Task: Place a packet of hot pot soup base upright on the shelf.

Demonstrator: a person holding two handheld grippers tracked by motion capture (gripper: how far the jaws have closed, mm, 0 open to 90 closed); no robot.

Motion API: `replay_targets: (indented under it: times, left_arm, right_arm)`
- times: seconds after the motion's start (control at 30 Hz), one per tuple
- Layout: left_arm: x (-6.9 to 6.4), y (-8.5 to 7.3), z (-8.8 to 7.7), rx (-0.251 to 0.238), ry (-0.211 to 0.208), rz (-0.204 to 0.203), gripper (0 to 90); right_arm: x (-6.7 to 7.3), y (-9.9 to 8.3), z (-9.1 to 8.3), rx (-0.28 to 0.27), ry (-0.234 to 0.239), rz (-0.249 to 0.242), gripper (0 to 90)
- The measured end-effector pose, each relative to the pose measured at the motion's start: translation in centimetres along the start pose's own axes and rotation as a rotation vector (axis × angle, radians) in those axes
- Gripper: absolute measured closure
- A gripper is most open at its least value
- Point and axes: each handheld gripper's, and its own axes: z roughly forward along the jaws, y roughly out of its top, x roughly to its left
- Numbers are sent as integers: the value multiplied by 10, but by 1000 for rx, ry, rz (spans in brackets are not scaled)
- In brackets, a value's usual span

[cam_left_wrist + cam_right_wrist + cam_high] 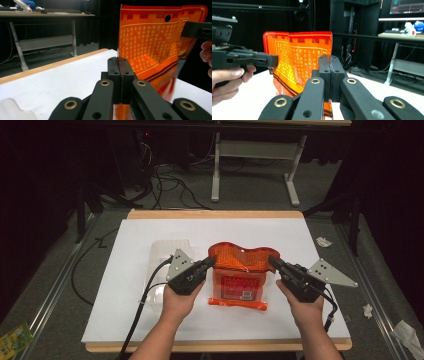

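We hold the glossy orange plastic pouch with printed text (240,270) over the middle of the white table sheet (125,310), its lower end resting on the sheet. The left gripper (212,261) is clamped on one top corner, the right gripper (273,262) on the other (both jaw pairs pressed together on the film). We judge that this two-sided pinch keeps the top edge spread and accessible, while the clear plastic container (170,251) sits just left of the pouch.

My left gripper (212,261) points toward two o'clock and my right gripper (273,261) toward ten o'clock, both with jaws pressed tight together, each held in a hand whose forearm comes up from six o'clock, tips facing each other well apart.
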Motion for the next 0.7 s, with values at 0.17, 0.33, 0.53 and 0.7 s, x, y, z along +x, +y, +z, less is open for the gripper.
replay_targets:
  times: [0.17, 0.33, 0.53, 0.7]
  left_arm:
    - [-5, -5, 2, 19, -13, 23, 900]
    - [-8, -10, 1, 13, -25, 32, 900]
    - [-8, -10, 0, 13, -28, 33, 900]
    - [-7, -11, 0, 13, -31, 34, 900]
  right_arm:
    - [-8, -12, -6, 34, 4, 19, 881]
    - [-21, -19, -4, 58, 59, 108, 624]
    - [-29, -29, 7, 140, 117, 161, 357]
    - [-33, -48, 22, 238, 192, 183, 291]
